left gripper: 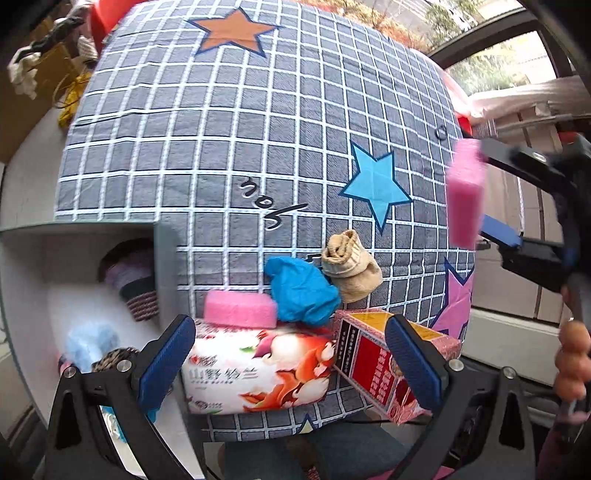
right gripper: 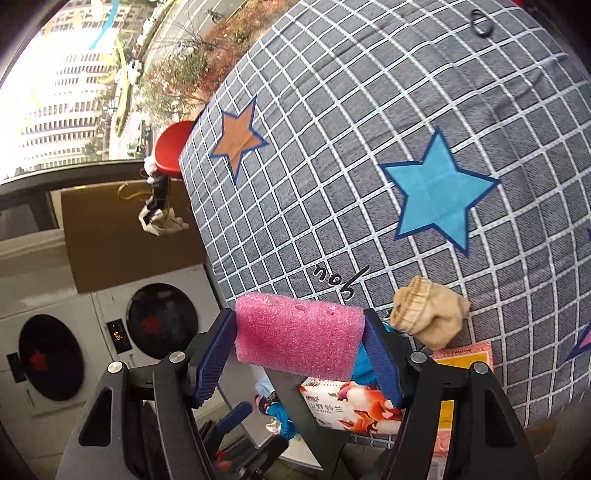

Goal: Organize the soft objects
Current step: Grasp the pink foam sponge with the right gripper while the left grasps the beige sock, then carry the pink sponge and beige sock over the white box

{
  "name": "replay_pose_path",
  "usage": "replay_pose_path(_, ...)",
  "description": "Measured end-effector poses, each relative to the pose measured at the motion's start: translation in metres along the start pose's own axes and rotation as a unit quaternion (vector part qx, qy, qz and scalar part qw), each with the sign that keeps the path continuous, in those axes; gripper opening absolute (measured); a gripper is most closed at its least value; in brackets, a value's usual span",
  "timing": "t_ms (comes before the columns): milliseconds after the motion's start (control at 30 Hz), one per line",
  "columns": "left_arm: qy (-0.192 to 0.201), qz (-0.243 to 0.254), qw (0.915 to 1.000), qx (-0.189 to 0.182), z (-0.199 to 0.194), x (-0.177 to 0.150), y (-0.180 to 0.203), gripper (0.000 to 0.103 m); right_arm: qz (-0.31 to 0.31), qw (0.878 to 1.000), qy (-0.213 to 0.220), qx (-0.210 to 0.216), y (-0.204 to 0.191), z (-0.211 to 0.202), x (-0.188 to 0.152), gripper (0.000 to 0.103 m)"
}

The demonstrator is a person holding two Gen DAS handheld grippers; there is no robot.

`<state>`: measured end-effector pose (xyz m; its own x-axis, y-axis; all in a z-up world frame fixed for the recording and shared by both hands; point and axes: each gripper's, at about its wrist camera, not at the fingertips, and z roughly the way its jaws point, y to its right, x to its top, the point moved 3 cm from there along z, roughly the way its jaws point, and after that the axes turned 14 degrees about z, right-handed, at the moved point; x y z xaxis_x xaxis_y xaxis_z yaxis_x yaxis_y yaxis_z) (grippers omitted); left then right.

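**Pink foam sponge clamped in right gripper above checked bedding**

Pink foam sponge block (right gripper: 300,338), rectangular and porous, squeezed between the blue ribbed pads (right gripper: 382,363) of the right gripper (right gripper: 299,354), lifted clear of the grey white-checked star-print bedsheet (right gripper: 369,147). Same block seen from the left wrist camera at far right, slightly blurred, held by the black-and-blue tongs off the right edge of the bedding.

Left gripper (left gripper: 291,363) spread wide, nothing between its pads, hovering over the near edge of the sheet. Just beyond it: white tissue pack printed with an orange fox (left gripper: 258,373), and to its right a red-and-pink patterned carton (left gripper: 373,365) lying tilted, partly behind the right finger. Second pink foam sponge (left gripper: 240,308), resting on top of the tissue pack. Crumpled blue glove-like cloth (left gripper: 301,291) just right of that sponge, touching it. Rolled beige sock (left gripper: 351,266) beside the blue cloth, on the sheet, a little farther in.

At left, a grey open-topped storage bin (left gripper: 164,266) against the sheet's edge, holding a striped knitted roll (left gripper: 135,284), a pale blue fluffy piece (left gripper: 90,345) and other blurred soft items.

Small black ring (right gripper: 482,24) far out on the sheet. Two white front-loading machines (right gripper: 96,339) below left in the right wrist view.
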<state>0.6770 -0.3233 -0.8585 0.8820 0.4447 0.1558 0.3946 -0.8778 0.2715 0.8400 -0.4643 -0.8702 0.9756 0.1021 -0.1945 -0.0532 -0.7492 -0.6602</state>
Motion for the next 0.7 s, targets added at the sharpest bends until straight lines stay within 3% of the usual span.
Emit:
replay_pose_path(167,-0.075,0.085,0.9931,0.028,0.063,0.042,0.039,0.103,0.030,0.999,0.031,0.032,0.037,-0.048,0.011,0.070)
replay_pose_path(300,-0.128,0.159,0.9768,0.065,0.113,0.058,0.067,0.100,0.051,0.997,0.050,0.027,0.078,-0.076,0.022,0.070)
replay_pose_path(433,-0.174,0.178,0.9648,0.086,0.153,0.062,0.077,0.091,0.061,0.996,0.056,0.022,0.108,-0.091,0.026,0.070)
replay_pose_path(533,-0.210,0.183,0.9539,0.111,0.173,0.057,0.079,0.081,0.059,0.996,0.063,0.023,0.122,-0.098,0.027,0.070)
replay_pose_path(633,-0.226,0.181,0.9523,0.098,0.184,0.051,0.081,0.061,0.050,0.996,0.064,0.022,0.129,-0.100,0.027,0.070)
replay_pose_path(700,-0.213,0.186,0.9549,0.090,0.182,0.049,0.085,0.037,0.045,0.997,0.064,0.019,0.132,-0.099,0.026,0.070)
